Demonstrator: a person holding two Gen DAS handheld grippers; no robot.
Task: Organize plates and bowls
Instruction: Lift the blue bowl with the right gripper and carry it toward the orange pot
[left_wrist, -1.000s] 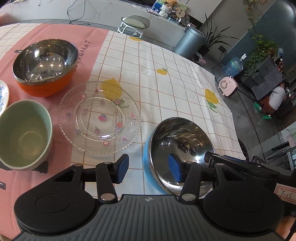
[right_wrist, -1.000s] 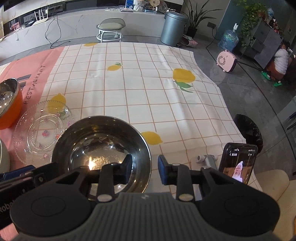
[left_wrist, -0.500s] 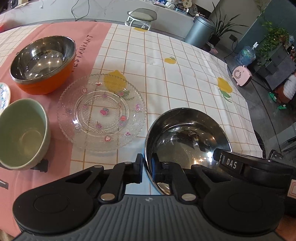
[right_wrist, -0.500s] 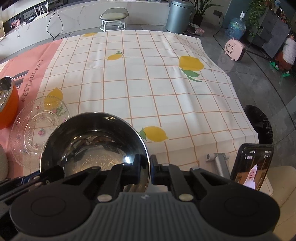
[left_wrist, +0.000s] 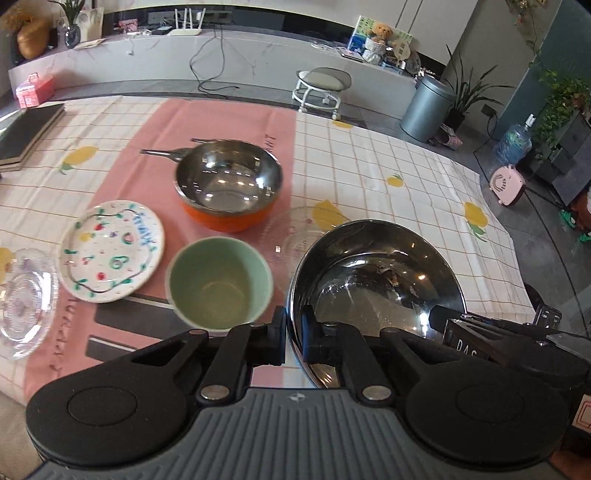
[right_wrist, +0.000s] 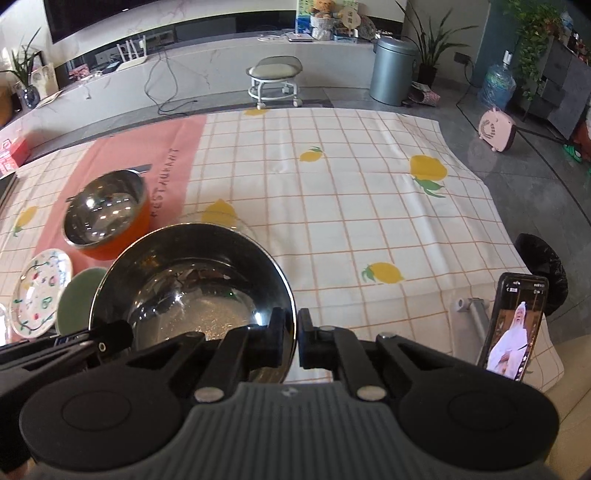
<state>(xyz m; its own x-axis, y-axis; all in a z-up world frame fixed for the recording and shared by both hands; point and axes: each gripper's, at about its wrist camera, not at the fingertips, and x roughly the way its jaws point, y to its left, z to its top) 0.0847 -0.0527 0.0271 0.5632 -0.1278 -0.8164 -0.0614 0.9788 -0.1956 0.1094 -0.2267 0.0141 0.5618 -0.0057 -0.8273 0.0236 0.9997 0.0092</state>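
A large steel bowl (left_wrist: 376, 280) hangs tilted above the table, gripped at opposite sides of its rim. My left gripper (left_wrist: 293, 330) is shut on the near-left rim. My right gripper (right_wrist: 292, 334) is shut on the bowl's (right_wrist: 192, 284) right rim. Beneath it lies a clear glass plate (left_wrist: 295, 232), mostly hidden. An orange bowl with a steel lining (left_wrist: 227, 184) sits further back. A green bowl (left_wrist: 219, 284) stands just left of the held bowl. Left of that lie a painted white plate (left_wrist: 110, 251) and a second glass plate (left_wrist: 26, 302).
A phone on a stand (right_wrist: 517, 328) is at the table's near right corner. Dark books (left_wrist: 26, 133) lie at the far left. The checked cloth (right_wrist: 351, 221) to the right carries nothing. A stool (right_wrist: 275, 81) and a bin (right_wrist: 393, 70) stand beyond the table.
Both grippers shut on the steel bowl's rim, then lifted it and carried it left. It now hangs over the glass plate, and the painted plate has come into view.
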